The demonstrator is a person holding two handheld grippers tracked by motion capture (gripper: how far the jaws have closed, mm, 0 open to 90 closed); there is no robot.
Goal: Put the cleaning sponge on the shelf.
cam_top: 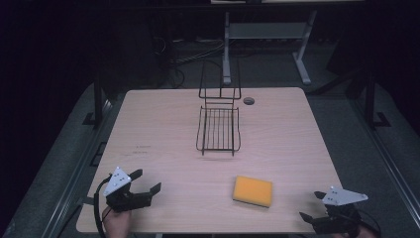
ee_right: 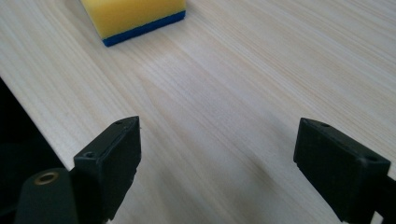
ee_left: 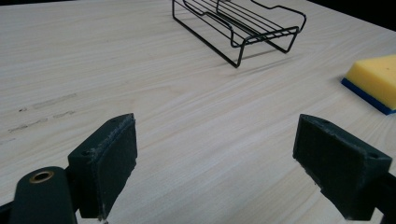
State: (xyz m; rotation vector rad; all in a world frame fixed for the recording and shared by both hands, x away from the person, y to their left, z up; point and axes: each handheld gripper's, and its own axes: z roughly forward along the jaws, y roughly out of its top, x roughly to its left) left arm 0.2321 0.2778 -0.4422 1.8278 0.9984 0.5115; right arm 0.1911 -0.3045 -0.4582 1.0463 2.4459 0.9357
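A yellow sponge with a blue underside lies flat near the table's front edge, right of centre. It also appears at the right edge of the left gripper view as the sponge and at the top of the right gripper view as the sponge. A black wire rack stands in the middle of the table; the rack is far ahead of the left jaws. My left gripper rests open at the front left corner. My right gripper is open at the front right corner, jaws wide apart over bare wood.
The light wooden table has a round cable hole at the back. Faint marks sit on the left half. Beyond the far edge stand a grey desk frame and cables on a dark floor.
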